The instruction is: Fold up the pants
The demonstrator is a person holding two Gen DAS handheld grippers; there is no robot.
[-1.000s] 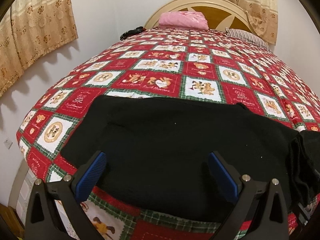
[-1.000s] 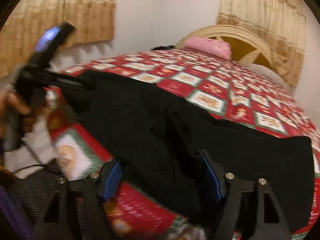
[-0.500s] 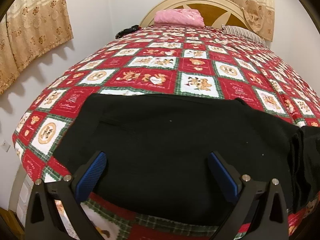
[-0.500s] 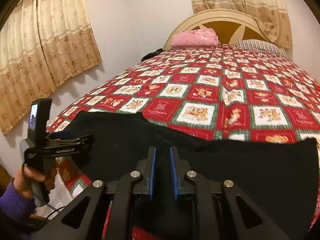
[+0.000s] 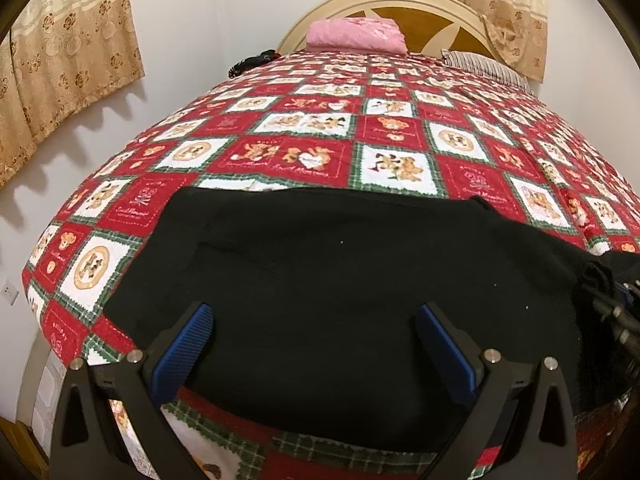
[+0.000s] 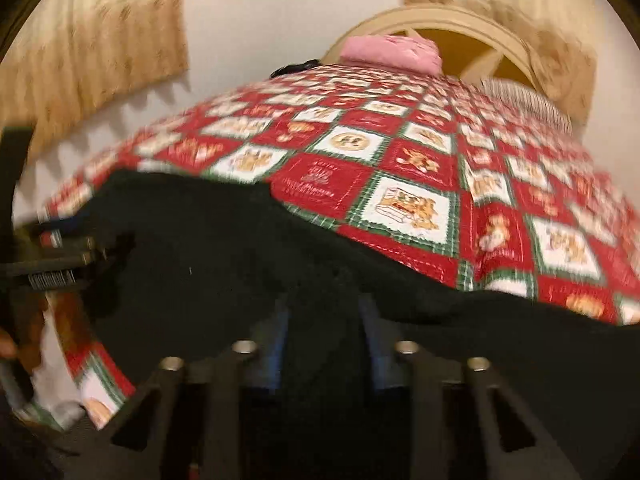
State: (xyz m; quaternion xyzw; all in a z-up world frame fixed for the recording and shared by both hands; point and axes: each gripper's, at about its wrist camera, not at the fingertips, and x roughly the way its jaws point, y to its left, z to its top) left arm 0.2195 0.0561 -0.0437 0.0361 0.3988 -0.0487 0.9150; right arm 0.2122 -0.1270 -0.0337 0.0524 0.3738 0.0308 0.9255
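Black pants [image 5: 328, 280] lie spread across the near end of a bed with a red patchwork quilt [image 5: 320, 152]. My left gripper [image 5: 312, 344] is open, its blue pads hovering over the near edge of the pants, holding nothing. In the blurred right wrist view the pants [image 6: 240, 248] fill the foreground and a fold of black cloth stands between the fingers of my right gripper [image 6: 324, 328], whose jaws stand close around it. The right gripper also shows at the right edge of the left wrist view [image 5: 624, 312], against bunched cloth.
A pink folded blanket [image 5: 356, 36] and a striped pillow [image 5: 484, 66] lie at the headboard [image 5: 416, 8]. Curtains [image 5: 60, 60] hang on the left wall. The left gripper [image 6: 52, 260] and a hand show at the left in the right wrist view.
The right gripper closed on a fold of the pants and has moved, its view now blurred and lower. The left gripper stayed open and dropped slightly towards the cloth.
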